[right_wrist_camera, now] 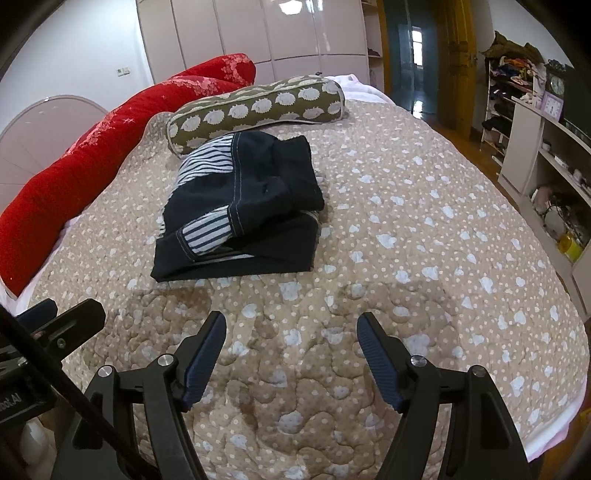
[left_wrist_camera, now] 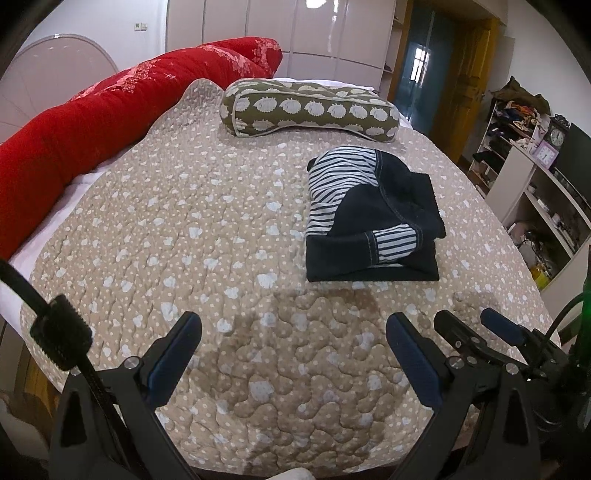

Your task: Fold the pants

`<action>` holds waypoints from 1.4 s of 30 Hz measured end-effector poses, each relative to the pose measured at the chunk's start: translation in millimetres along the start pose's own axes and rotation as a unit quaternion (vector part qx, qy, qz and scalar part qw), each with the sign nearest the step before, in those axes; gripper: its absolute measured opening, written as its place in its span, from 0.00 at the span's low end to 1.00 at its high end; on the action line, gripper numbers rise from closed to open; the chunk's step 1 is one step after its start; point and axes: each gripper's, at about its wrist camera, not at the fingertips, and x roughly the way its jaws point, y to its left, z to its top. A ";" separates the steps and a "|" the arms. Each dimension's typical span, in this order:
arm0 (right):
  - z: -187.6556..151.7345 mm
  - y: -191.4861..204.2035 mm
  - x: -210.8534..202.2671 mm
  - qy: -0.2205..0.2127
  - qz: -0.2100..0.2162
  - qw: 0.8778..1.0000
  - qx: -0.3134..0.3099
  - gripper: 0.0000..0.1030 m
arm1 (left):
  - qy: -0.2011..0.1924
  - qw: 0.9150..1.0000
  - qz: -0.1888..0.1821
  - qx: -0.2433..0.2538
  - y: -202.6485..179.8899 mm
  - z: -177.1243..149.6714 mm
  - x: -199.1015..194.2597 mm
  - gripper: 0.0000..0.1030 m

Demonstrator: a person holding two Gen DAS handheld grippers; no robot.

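Pants (left_wrist_camera: pixel 373 218) lie folded into a compact bundle on the quilted bedspread (left_wrist_camera: pixel 184 229), dark navy with blue-and-white striped panels showing at the waist and along a turned-up cuff. In the left wrist view the bundle sits right of centre, in the middle of the frame's height; in the right wrist view (right_wrist_camera: pixel 240 206) it sits left of centre, just in front of the bolster. Its top layers look a little rumpled, and the bottom fold makes a flat dark slab against the bedspread. The left gripper (left_wrist_camera: pixel 293 354) hangs low in the frame with its blue-padded fingers (left_wrist_camera: pixel 173 354) spread wide apart, nothing between them, over bare quilt well short of the bundle. The right gripper (right_wrist_camera: pixel 291 350) is likewise held with its two fingers parted and empty, low in its own view, apart from the cloth; its tips also show at the lower right edge of the left wrist view. Beyond the pants, toward the top of both frames, rests an olive bolster pillow (left_wrist_camera: pixel 306 107) printed with pale hedgehog shapes. A red floral quilt (left_wrist_camera: pixel 110 110) is rolled along the upper left side of the bed. Glossy white wardrobe doors (left_wrist_camera: pixel 295 33) stand at the top, and at the right edge there is a cluttered shelf unit (left_wrist_camera: pixel 524 140) with a clock (left_wrist_camera: pixel 556 137) on it.
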 end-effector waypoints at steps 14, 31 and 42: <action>-2.4 5.4 4.2 0.008 -0.001 1.000 -0.007 0.76 | 0.006 1.000 -0.002 -0.004 1.6 -3.4 4.5 0.97; -5.4 14.2 4.6 0.013 0.000 1.000 -0.017 0.77 | 0.016 1.000 -0.005 -0.012 5.7 -1.6 6.3 0.97; -6.4 15.7 4.3 0.013 -0.001 1.000 -0.019 0.78 | 0.023 1.000 -0.006 -0.015 7.8 -3.6 9.5 0.97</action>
